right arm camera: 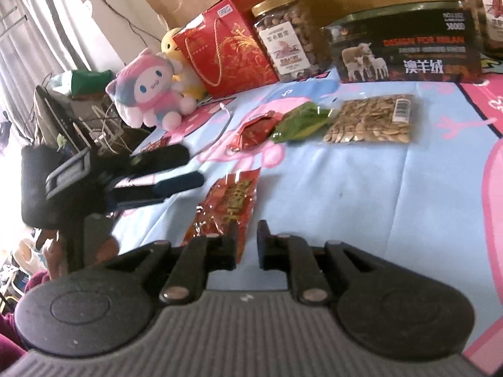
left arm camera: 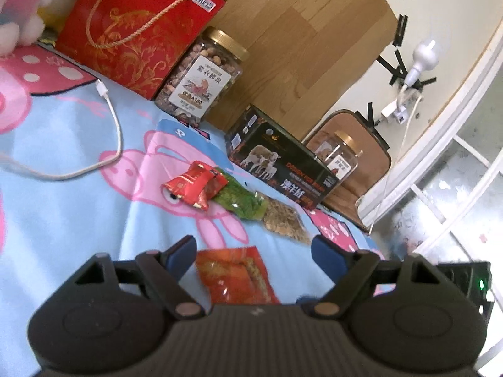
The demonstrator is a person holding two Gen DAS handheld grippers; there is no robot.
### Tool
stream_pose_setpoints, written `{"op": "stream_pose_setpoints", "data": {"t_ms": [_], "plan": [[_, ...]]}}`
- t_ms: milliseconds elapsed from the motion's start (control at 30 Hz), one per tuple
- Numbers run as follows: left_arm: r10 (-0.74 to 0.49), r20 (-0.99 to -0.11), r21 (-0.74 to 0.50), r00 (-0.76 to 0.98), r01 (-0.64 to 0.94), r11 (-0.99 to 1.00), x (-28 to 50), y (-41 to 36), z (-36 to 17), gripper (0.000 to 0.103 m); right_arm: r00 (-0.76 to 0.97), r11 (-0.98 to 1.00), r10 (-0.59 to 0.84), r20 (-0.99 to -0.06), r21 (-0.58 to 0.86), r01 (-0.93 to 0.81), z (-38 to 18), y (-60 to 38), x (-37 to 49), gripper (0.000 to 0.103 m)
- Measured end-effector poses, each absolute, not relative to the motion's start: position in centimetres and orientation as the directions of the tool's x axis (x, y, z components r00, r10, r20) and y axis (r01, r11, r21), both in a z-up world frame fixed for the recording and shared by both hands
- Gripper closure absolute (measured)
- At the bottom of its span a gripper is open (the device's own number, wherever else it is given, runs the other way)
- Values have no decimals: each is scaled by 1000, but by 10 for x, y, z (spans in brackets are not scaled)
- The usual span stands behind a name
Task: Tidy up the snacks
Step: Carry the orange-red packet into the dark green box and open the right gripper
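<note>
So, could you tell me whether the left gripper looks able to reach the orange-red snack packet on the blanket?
Probably yes: the left gripper is open and the orange-red snack packet lies flat between its fingers, unobstructed.

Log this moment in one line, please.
left gripper: open by red packet | right gripper: slightly open at its edge | seed bag, green packet: untouched

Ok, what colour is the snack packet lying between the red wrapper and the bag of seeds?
Green packet, clearest in the right wrist view.

I am working over a cartoon-print bedsheet, with a wooden headboard, cream wall and curtained window glowing around me.
</note>
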State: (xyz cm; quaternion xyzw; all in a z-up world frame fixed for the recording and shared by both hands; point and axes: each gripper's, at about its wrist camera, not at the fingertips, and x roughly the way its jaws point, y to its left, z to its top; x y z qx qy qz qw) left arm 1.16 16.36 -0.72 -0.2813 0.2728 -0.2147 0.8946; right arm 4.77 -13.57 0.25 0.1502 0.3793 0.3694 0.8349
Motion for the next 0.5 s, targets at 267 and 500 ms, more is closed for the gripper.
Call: {"op": "stream_pose_setpoints", "data": {"t_ms": [267, 500], "plan": [[-549, -426, -623, 719, 206, 754, 4, 153, -17, 38, 407, 659, 751, -520, 546, -518, -1, -111, 56, 73], [-578, -423, -652, 697, 209, 729, 16, 142, -9, 47, 419, 633, 773, -476, 547, -547, 2, -113, 53, 76]]}}
